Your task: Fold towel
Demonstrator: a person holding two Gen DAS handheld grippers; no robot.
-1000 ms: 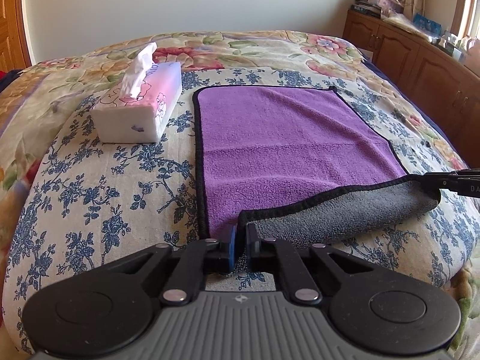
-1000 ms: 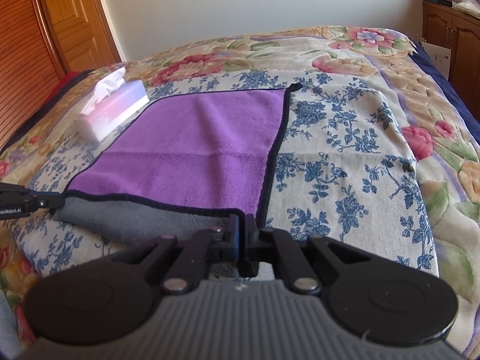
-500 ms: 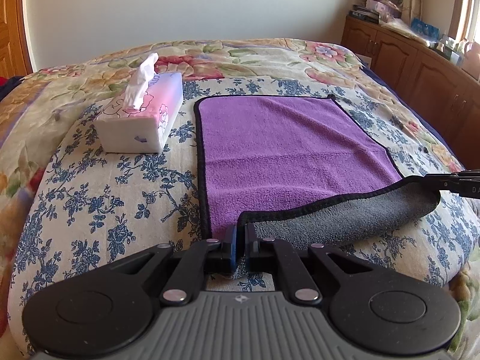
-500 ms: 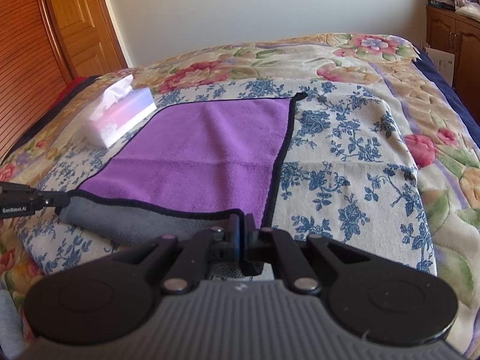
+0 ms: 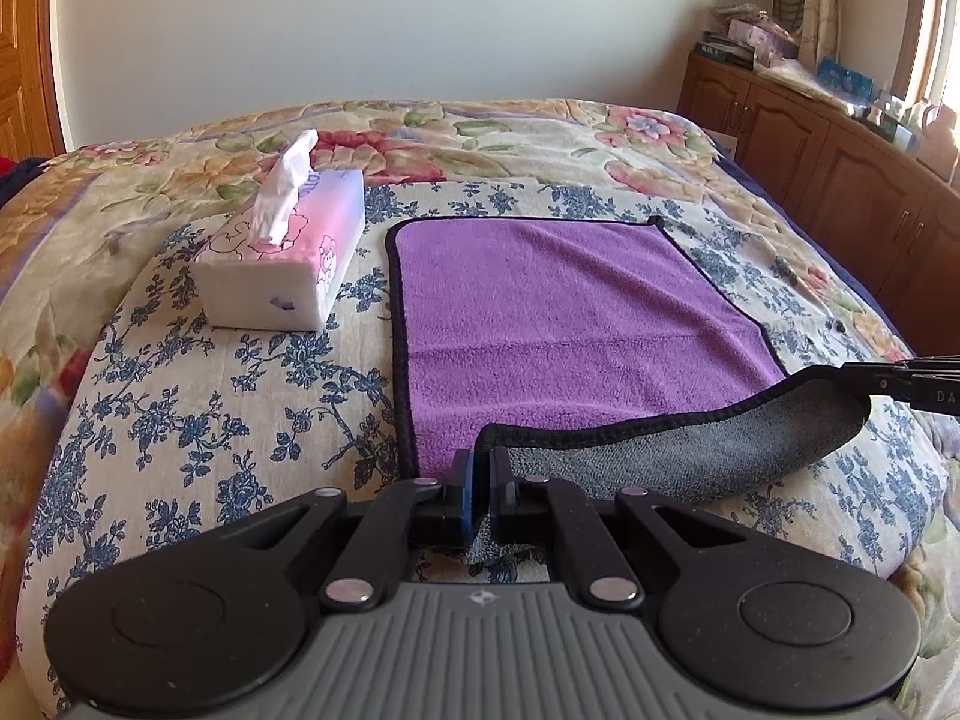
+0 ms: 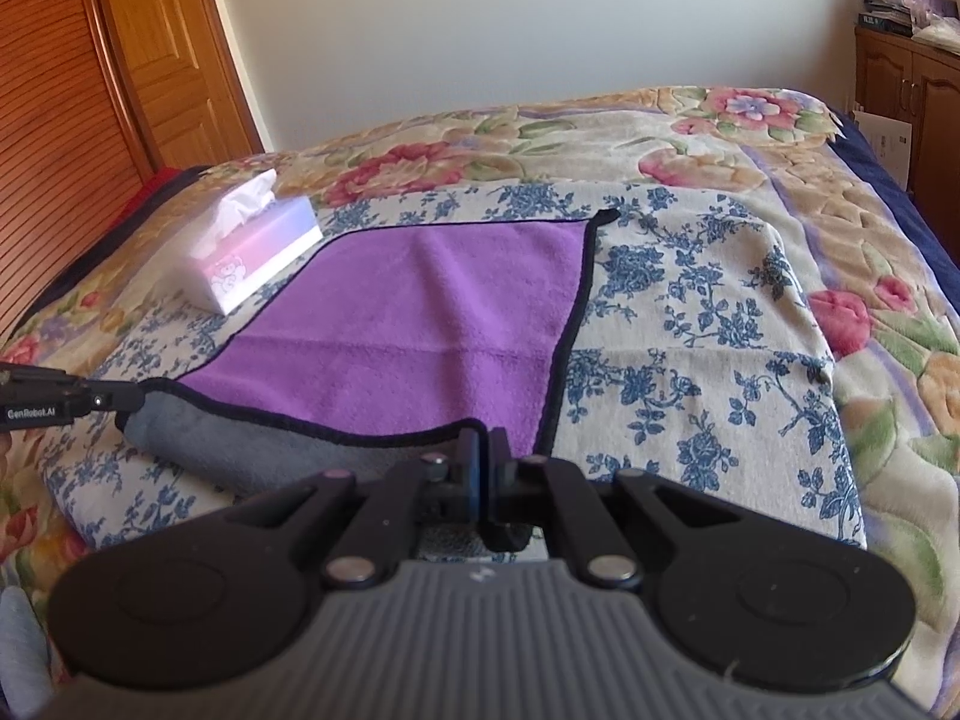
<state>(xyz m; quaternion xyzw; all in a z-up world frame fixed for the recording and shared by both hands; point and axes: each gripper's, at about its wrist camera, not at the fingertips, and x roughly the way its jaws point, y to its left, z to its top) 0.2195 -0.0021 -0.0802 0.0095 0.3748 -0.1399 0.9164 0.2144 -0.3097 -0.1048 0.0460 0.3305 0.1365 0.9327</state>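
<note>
Left gripper point(image 5: 478, 468) and right gripper point(image 6: 483, 450), each clamped on a near corner of the towel point(image 5: 558, 324). Near hem lifted, grey underside showing; the purple remainder lies flat on the flowered bedspread point(image 5: 198, 396), beside a tissue box point(image 5: 282, 264).

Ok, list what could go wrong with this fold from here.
1. The left gripper and right gripper each pinch only a thin bit of the towel corner; one could slip out mid-fold.
2. The tissue box sits close beside the towel's far corner; the carried edge might catch it.
</note>
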